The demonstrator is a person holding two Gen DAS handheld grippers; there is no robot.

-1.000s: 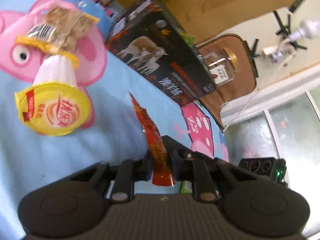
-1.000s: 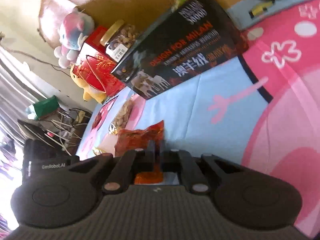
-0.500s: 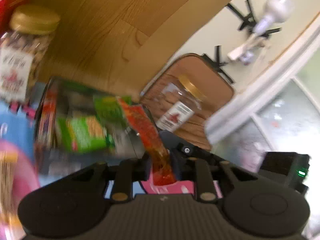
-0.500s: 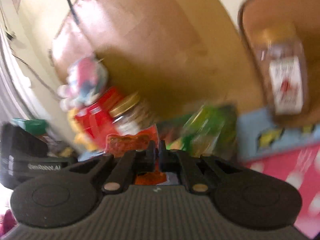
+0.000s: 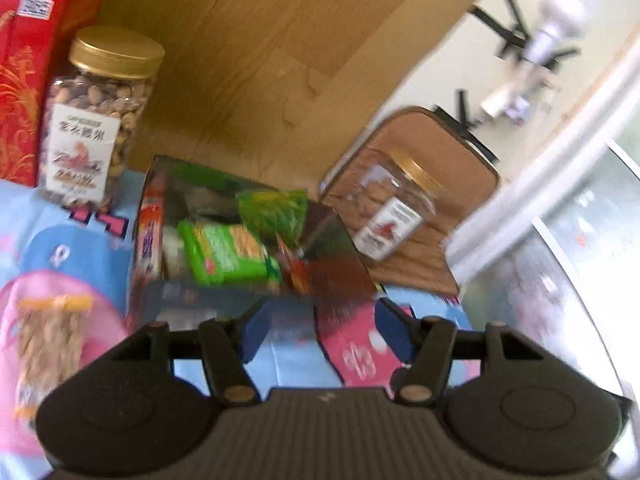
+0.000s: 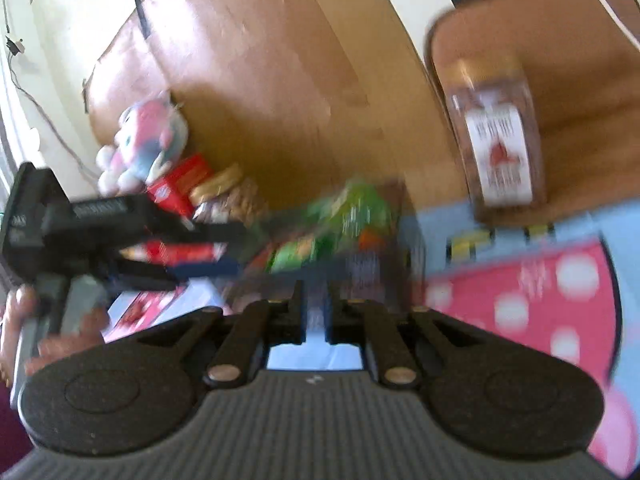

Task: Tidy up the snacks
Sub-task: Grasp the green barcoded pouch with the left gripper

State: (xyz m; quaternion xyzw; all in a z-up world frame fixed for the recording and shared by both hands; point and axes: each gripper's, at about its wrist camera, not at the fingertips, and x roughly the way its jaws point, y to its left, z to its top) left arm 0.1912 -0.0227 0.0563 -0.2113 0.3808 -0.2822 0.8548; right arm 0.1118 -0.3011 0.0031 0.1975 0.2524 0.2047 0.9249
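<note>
A dark open box (image 5: 160, 308) stands on the blue and pink cloth and holds green snack packets (image 5: 228, 256) and red ones (image 5: 298, 272). My left gripper (image 5: 320, 332) is open and empty just in front of the box. My right gripper (image 6: 316, 300) has its jaws close together with a narrow gap and nothing between them; it faces the same box (image 6: 360, 264). The left gripper (image 6: 192, 252) shows at the left of the right wrist view, open over the box.
A nut jar with a gold lid (image 5: 96, 120) and a red carton (image 5: 24, 80) stand left of the box. A second jar (image 5: 396, 208) sits on a brown cushion at the right. A snack bag (image 5: 48, 344) lies on the cloth at the left. A plush toy (image 6: 148, 136) leans on the cardboard.
Both grippers let go of their red snack packets at the box. The left jaws opened wide. The right jaws parted slightly and are empty.
</note>
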